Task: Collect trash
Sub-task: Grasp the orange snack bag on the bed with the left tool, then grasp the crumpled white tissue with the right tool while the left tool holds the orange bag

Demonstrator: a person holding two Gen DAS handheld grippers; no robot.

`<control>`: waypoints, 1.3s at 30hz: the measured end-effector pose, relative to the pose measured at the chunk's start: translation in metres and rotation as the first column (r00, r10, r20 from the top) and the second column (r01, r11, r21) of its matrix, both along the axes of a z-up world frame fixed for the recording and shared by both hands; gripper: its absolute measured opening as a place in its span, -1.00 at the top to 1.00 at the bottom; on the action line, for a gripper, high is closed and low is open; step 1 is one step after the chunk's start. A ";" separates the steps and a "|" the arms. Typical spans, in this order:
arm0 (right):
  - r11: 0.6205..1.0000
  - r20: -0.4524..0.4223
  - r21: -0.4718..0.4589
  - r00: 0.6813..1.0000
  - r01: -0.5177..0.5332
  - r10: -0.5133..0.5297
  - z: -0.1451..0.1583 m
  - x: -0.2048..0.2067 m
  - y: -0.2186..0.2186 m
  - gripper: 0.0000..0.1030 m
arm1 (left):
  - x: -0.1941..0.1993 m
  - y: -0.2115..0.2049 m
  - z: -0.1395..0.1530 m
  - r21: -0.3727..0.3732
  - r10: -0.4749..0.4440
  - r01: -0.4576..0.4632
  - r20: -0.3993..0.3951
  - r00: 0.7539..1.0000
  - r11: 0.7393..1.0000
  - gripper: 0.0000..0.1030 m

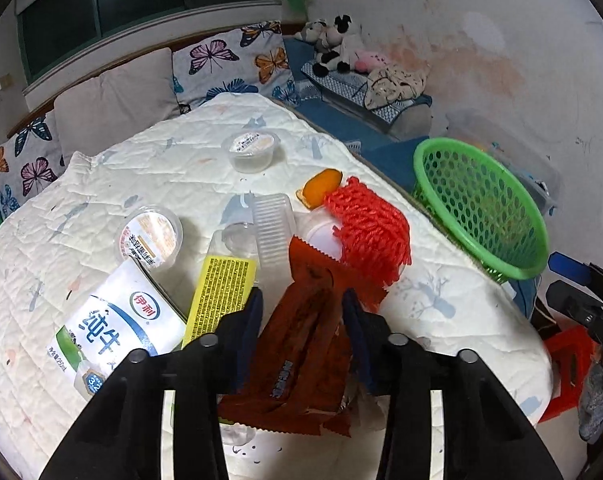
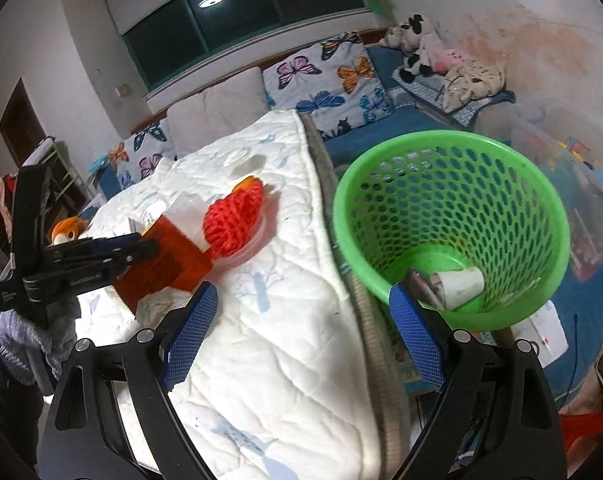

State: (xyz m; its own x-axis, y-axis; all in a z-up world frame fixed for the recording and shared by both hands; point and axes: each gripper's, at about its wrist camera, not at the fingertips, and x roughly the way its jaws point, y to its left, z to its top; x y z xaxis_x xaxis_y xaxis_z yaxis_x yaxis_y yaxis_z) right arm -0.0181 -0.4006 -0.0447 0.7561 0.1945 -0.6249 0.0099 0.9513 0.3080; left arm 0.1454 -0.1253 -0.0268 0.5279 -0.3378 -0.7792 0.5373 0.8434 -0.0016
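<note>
My left gripper [image 1: 303, 312] is shut on a dark red snack wrapper [image 1: 301, 344], held just above the white quilted table [image 1: 101, 208]; the right wrist view shows it too [image 2: 169, 260]. Around it lie a red foam fruit net [image 1: 365, 228], a milk carton [image 1: 117, 320], a yellow label packet [image 1: 221, 292], two clear lidded cups [image 1: 149, 238] [image 1: 251, 148], a ribbed clear tray [image 1: 273, 224] and an orange peel [image 1: 321, 188]. My right gripper [image 2: 301, 320] is open and empty beside the green mesh basket [image 2: 453, 224], which holds a white paper cup [image 2: 461, 284].
The green basket [image 1: 481, 204] stands off the table's right edge. A sofa with butterfly cushions [image 1: 229, 64] and plush toys [image 1: 333, 40] lies behind the table. A red stool [image 1: 569, 368] and clear storage box [image 2: 573, 184] are at the right.
</note>
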 end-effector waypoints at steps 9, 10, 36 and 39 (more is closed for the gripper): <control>0.999 -0.013 0.000 0.999 -0.037 0.037 -0.005 0.001 0.015 -0.69 | -0.006 0.004 0.004 -0.024 0.010 -0.010 0.021 1.000 1.000 0.77; 0.999 -0.014 0.002 0.999 -0.039 0.039 -0.006 0.001 0.016 -0.69 | -0.007 0.005 0.005 -0.031 0.012 -0.011 0.023 1.000 0.999 0.80; 0.963 -0.071 0.071 0.961 -0.261 0.265 -0.027 0.040 0.097 -0.69 | -0.036 0.062 0.077 -0.198 0.120 -0.091 0.137 0.983 0.976 0.91; 0.959 -0.095 0.070 0.955 -0.275 0.280 -0.035 0.050 0.107 -0.69 | -0.036 0.066 0.079 -0.205 0.124 -0.094 0.138 0.983 0.974 0.91</control>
State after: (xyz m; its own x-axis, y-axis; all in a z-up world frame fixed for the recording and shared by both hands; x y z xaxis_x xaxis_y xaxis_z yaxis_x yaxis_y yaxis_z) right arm 0.0321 -0.2937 -0.0799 0.5994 0.4241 -0.6789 -0.2175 0.9025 0.3717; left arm 0.1098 -0.0588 0.0519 0.6755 -0.4102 -0.6127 0.4487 0.8881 -0.1000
